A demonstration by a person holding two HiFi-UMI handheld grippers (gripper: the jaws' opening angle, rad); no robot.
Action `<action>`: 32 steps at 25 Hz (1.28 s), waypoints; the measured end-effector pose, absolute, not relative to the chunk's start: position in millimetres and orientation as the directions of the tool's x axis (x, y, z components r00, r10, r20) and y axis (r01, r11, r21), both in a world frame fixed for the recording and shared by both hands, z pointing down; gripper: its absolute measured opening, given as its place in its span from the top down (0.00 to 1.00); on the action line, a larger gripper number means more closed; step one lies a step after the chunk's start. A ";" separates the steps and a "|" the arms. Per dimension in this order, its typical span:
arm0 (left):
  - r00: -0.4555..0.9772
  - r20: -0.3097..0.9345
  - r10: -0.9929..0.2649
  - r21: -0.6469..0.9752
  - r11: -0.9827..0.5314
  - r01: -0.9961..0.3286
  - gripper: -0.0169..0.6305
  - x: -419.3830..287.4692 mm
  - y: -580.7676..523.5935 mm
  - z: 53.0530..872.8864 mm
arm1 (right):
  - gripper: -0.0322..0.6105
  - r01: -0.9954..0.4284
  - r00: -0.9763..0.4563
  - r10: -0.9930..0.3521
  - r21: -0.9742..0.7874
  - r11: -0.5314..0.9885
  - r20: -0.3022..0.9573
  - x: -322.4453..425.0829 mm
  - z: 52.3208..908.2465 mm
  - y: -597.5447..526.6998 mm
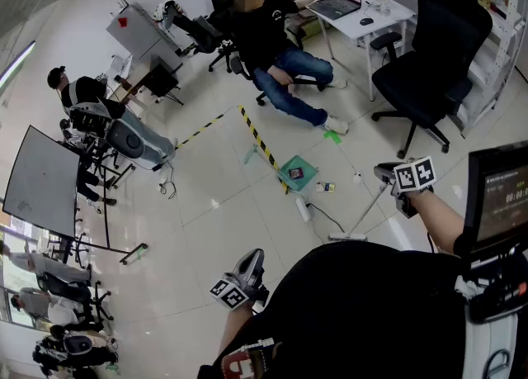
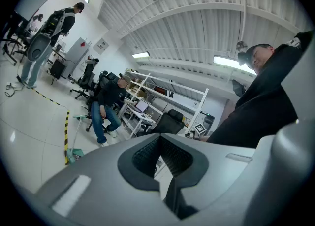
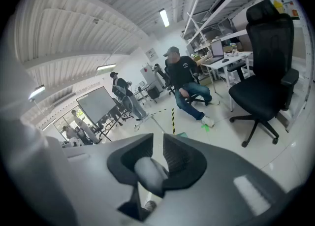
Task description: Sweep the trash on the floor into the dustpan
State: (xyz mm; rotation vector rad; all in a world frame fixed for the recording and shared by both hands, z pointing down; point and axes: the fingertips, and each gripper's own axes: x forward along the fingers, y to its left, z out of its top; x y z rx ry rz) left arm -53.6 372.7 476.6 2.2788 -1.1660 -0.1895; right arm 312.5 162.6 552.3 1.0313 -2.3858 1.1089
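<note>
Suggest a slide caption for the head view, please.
Right gripper holds the broom by its handle, head on the floor, apart from the green dustpan and trash lying nearby.

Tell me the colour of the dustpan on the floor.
The dustpan is teal green; the head view shows it best.

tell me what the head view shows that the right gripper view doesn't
Only the head view: the left gripper, the white bottle lying by the green dustpan, and the broom head. Only the right gripper view: the right gripper shut on the grey broom handle, plus ceiling lights. Both: the black office chair, the seated person and the striped floor tape.
</note>
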 end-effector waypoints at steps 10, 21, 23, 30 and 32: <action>0.584 0.131 -0.801 0.558 -0.427 -0.712 0.98 -0.9 327.0 481.0 | 0.85 -0.721 -0.693 -0.481 -0.516 0.463 0.536 368.2 565.1 97.4; 0.647 0.044 -0.761 0.640 -0.476 -0.603 0.98 -114.1 287.1 519.9 | 0.86 -0.839 -0.537 -0.581 -0.462 0.288 0.612 323.9 572.4 58.8; 0.688 0.036 -0.725 0.640 -0.512 -0.573 0.98 -148.6 269.9 521.2 | 0.86 -0.871 -0.469 -0.613 -0.450 0.199 0.636 316.6 567.8 55.2; 0.791 0.017 -0.611 0.634 -0.605 -0.481 0.98 -264.0 211.5 524.4 | 0.88 -0.931 -0.254 -0.724 -0.365 0.003 0.641 296.8 520.3 38.4; 0.797 0.026 -0.604 0.638 -0.604 -0.478 0.98 -279.2 189.6 532.0 | 0.89 -0.941 -0.231 -0.728 -0.340 -0.003 0.645 294.9 516.5 23.9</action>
